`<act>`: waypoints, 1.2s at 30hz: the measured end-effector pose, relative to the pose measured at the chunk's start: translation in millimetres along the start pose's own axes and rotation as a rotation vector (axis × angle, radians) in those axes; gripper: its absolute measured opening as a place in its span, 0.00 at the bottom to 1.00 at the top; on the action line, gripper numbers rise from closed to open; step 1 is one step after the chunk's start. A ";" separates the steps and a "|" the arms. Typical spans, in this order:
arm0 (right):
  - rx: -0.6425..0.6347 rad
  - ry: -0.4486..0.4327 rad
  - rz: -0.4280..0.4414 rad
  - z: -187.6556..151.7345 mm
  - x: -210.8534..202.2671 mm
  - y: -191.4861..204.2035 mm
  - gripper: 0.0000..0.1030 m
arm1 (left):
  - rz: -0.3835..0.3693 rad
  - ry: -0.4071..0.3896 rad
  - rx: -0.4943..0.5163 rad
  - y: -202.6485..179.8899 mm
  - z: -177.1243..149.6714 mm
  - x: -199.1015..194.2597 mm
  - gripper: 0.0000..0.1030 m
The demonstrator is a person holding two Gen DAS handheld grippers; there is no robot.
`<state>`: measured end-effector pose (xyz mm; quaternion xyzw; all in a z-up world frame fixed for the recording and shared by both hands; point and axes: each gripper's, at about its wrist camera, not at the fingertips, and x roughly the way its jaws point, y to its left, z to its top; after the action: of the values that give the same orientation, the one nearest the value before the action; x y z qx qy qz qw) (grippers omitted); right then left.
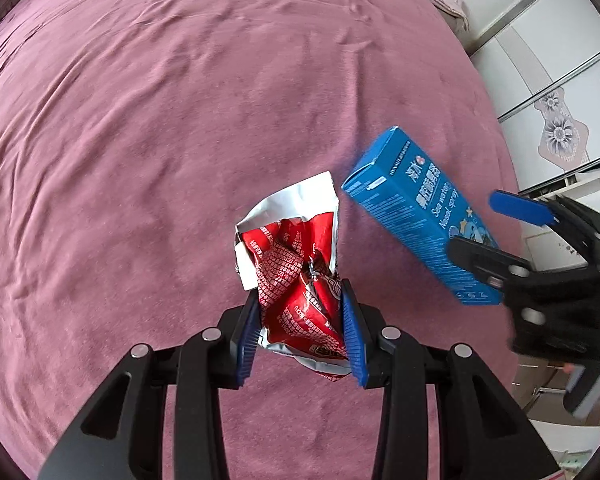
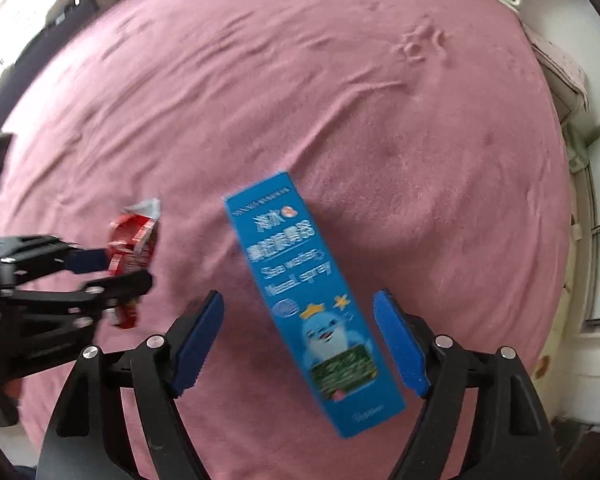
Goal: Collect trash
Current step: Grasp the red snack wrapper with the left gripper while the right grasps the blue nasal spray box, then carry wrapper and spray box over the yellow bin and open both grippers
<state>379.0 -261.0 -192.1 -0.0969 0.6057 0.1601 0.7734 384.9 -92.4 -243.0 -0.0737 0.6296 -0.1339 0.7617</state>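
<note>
My left gripper [image 1: 302, 312] is shut on a crumpled red and silver snack wrapper [image 1: 296, 264] and holds it above the pink bedspread [image 1: 180, 120]. The wrapper also shows in the right wrist view [image 2: 134, 236], held by the left gripper [image 2: 116, 268]. A blue nasal-spray box [image 2: 312, 300] lies between the wide-open fingers of my right gripper [image 2: 300, 340], neither pad touching it. In the left wrist view the box [image 1: 416, 212] is tilted with the right gripper [image 1: 500, 228] around its lower end.
The pink bedspread [image 2: 340, 100] fills most of both views. White wardrobe doors [image 1: 540, 60] stand beyond the bed's right edge. A pale pillow or cloth [image 2: 560, 64] lies at the bed's far right. A window [image 2: 16, 12] is at the far left.
</note>
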 end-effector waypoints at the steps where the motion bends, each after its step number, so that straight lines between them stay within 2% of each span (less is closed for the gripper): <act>1: -0.005 0.022 -0.002 2.3 7.6 -1.5 0.73 | 0.002 0.001 0.002 -2.8 5.5 3.3 0.36; 5: 0.008 0.084 -0.003 5.6 30.5 -7.0 0.69 | 0.008 0.012 0.014 -2.4 10.6 8.2 0.36; 7: 0.046 0.108 0.012 4.8 37.1 -9.3 0.59 | 0.008 0.020 0.014 -1.4 9.0 12.8 0.36; 10: 0.102 0.096 0.018 -2.4 37.3 -8.2 0.56 | -0.015 0.035 -0.004 0.4 7.4 17.3 0.36; 13: 0.182 0.096 0.029 -16.8 33.7 -6.6 0.51 | -0.045 0.057 -0.040 6.8 1.5 21.9 0.36; 18: 0.319 0.086 0.120 -60.2 17.9 4.1 0.50 | -0.057 0.072 -0.036 7.3 -15.3 19.5 0.36; 24: 0.512 0.060 0.237 -134.9 -8.9 23.9 0.50 | -0.080 0.108 -0.015 2.1 -62.6 7.8 0.36; 31: 0.598 0.047 0.277 -199.7 -45.1 44.6 0.50 | -0.080 0.168 0.036 -16.7 -135.2 -10.1 0.36; 36: 0.660 -0.004 0.278 -231.3 -84.9 38.6 0.50 | -0.093 0.178 0.091 -44.6 -172.6 -26.8 0.36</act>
<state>137.1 -315.7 -165.4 0.2417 0.6306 0.0599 0.7350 206.4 -117.2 -239.2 -0.0561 0.6839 -0.2037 0.6984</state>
